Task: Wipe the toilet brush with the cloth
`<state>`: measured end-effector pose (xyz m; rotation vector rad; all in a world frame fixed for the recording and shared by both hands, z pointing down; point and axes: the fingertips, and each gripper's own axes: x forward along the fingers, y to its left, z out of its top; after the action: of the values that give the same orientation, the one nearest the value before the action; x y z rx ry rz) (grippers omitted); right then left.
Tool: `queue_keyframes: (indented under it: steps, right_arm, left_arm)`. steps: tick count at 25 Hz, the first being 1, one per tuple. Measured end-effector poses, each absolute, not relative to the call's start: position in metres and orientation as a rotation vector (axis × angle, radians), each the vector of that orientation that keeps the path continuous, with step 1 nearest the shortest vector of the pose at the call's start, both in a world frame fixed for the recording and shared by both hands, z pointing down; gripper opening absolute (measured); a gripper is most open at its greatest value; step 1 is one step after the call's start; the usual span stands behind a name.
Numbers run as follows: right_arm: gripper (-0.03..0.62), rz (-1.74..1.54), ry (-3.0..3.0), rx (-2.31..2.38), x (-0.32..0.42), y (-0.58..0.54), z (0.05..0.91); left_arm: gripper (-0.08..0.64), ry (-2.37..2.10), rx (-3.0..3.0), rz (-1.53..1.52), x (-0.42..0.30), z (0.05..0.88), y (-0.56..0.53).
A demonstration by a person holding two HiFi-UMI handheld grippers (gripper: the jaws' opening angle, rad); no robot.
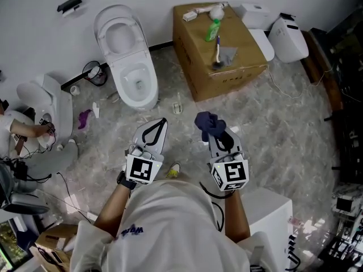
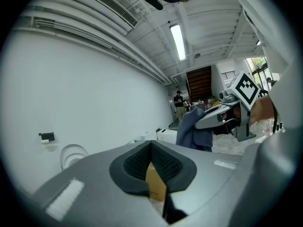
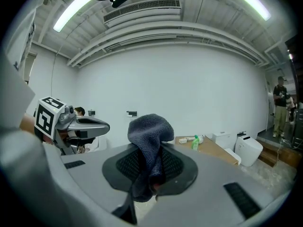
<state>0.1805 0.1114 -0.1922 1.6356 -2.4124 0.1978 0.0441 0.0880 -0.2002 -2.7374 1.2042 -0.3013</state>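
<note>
The toilet brush (image 1: 216, 51) lies on top of a cardboard box (image 1: 227, 79) at the far side, its dark head on a grey rag (image 1: 229, 55). My right gripper (image 1: 212, 132) is held well short of the box and is shut on a dark blue cloth (image 1: 208, 123), which bunches above the jaws. The right gripper view shows this cloth (image 3: 150, 132) pinched in my right gripper (image 3: 152, 167). My left gripper (image 1: 163, 121) hovers beside it at the same height, shut with nothing in it. In the left gripper view, my left gripper (image 2: 151, 145) has its tips touching.
A green bottle (image 1: 213, 32) and a white item (image 1: 216, 10) also sit on the box. A white toilet (image 1: 127, 55) stands left of the box, more white toilets (image 1: 288, 37) at the right. Far left, a person (image 1: 25, 129) works at another toilet (image 1: 54, 103). A white cabinet (image 1: 266, 208) is beside me.
</note>
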Motion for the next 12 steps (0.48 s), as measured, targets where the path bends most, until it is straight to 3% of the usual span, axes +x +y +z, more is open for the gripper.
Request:
queue_keyframes:
  steps: [12]
  right_arm:
    - [0.064, 0.154, -2.430, 1.572, 0.175, 0.108, -0.197]
  left_arm:
    - [0.000, 1.321, -2.746, -0.361, 0.027, -0.192, 0.078]
